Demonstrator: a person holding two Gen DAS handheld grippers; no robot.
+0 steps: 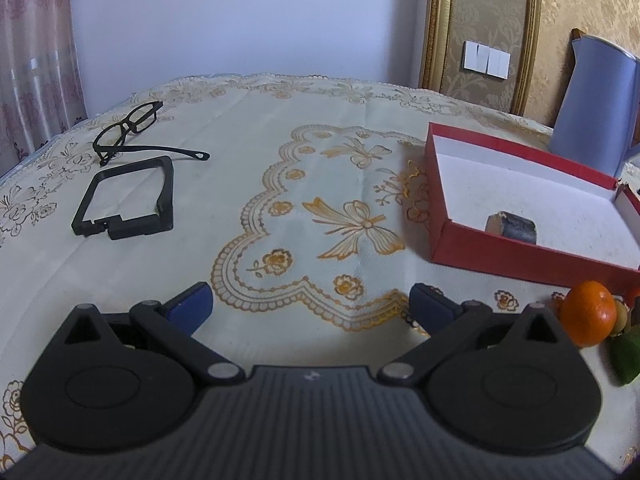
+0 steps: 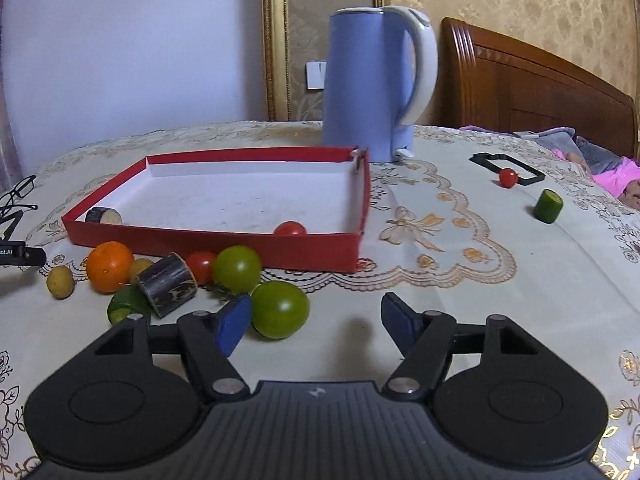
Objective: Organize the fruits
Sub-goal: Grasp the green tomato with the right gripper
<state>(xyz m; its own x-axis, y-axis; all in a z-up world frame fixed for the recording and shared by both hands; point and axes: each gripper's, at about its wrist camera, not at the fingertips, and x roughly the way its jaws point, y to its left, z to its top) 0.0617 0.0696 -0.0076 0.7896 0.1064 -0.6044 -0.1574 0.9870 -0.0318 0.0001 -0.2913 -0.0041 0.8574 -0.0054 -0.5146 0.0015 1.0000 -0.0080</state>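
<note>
Two grippers: left gripper [image 1: 311,304] and right gripper [image 2: 316,322] are both hovering low over the table with jaws spread wide, pinching nothing.
Table [image 2: 500,300]: lying under a cream cloth with gold bows and flowers.
Kettle [image 2: 370,84]: blue, standing upright just behind the box's far right corner.
Box [image 2: 216,246]: red, shallow and white inside, sitting mid-table; holding a dark cut piece [image 2: 103,216] at its near left corner and a red tomato [image 2: 291,229] against its front wall.
Fruit pile: lying on the cloth just in front of the box.
Green tomatoes: one [image 2: 280,314] sitting just beside the right gripper's left fingertip, the other [image 2: 237,269] behind it.
Orange [image 2: 109,266]: resting at the pile's left.
Dark cylinder [image 2: 168,290]: lying on its side beside the orange.
Glasses [image 1: 132,130]: lying at the far left.
</note>
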